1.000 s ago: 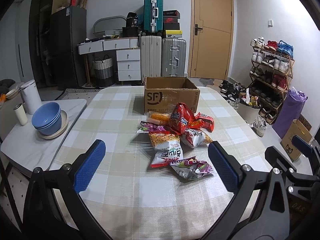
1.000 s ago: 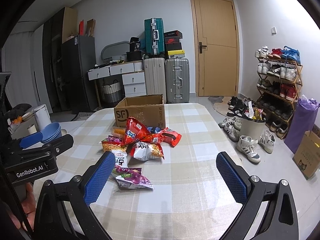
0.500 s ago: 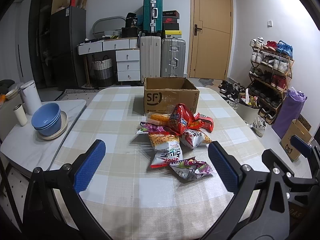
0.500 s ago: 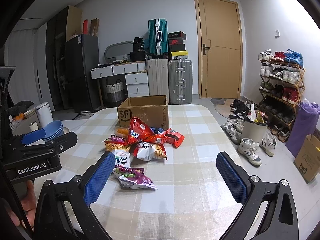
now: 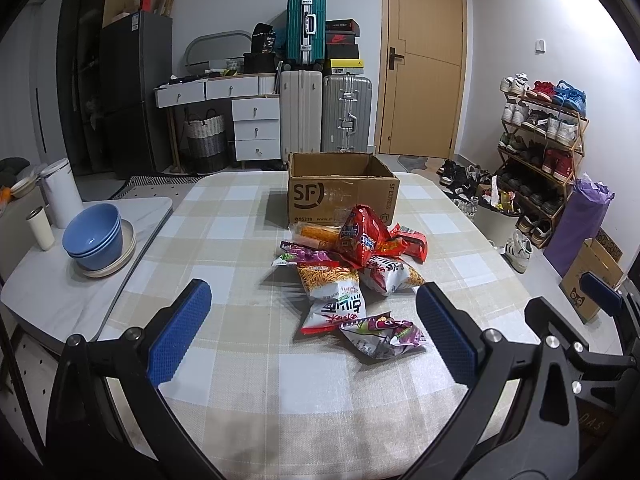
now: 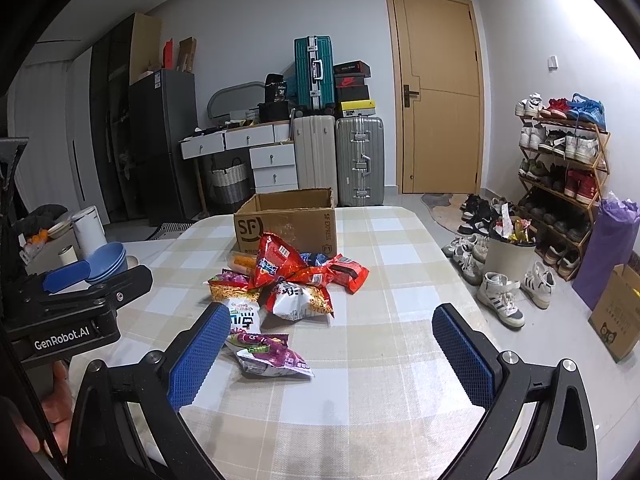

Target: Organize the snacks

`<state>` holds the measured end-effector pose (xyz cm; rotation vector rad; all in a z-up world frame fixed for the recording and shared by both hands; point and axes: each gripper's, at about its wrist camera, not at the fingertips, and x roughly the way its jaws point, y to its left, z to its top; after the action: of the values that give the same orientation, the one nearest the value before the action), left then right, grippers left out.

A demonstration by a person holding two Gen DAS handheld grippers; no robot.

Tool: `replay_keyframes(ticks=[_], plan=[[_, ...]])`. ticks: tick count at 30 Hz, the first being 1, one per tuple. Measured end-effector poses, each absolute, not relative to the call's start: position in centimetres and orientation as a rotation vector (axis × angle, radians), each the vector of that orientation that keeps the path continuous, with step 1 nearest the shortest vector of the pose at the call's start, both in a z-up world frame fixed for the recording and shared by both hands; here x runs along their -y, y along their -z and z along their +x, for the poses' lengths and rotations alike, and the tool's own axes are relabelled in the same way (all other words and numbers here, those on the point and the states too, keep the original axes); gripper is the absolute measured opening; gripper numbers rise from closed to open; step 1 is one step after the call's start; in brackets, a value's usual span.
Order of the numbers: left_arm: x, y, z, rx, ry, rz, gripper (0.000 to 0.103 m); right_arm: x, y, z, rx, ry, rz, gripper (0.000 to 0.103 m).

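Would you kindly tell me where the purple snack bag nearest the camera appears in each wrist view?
Left wrist: the purple bag lies just right of centre, at the near end of the snack pile, between the open tongs.
Right wrist: the purple bag lies left of centre, right beside the left blue pad.
Shared landmark: the SF box stands behind the pile in both.

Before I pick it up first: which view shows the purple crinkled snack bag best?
The left wrist view: purple crinkled snack bag lies whole between the fingers. In the right wrist view, a blue finger pad hides its left edge.
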<state>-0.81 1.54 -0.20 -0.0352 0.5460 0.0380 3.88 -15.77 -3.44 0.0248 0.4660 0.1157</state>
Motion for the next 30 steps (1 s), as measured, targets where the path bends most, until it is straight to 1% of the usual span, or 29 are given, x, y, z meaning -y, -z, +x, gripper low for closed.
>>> replay_keyframes(ticks=[8,18,30], plan=[[-1.6,0.2,-0.9,-0.547,-0.039,-0.037,0.102,15.8,3.5,3.9,-0.469,-0.114,0.029,0.103],[-2.1,1.4,-0.2,-0.579,-0.056,-0.044,0.102,15.8,5.7,5.8,-0.528,-0.135,0.047,0.103],[-6.5,7.5,6.3,-0.744,-0.108,-0.119,0.102,13.9,12.3,13.4,-0.765,-0.413,0.1,0.103]])
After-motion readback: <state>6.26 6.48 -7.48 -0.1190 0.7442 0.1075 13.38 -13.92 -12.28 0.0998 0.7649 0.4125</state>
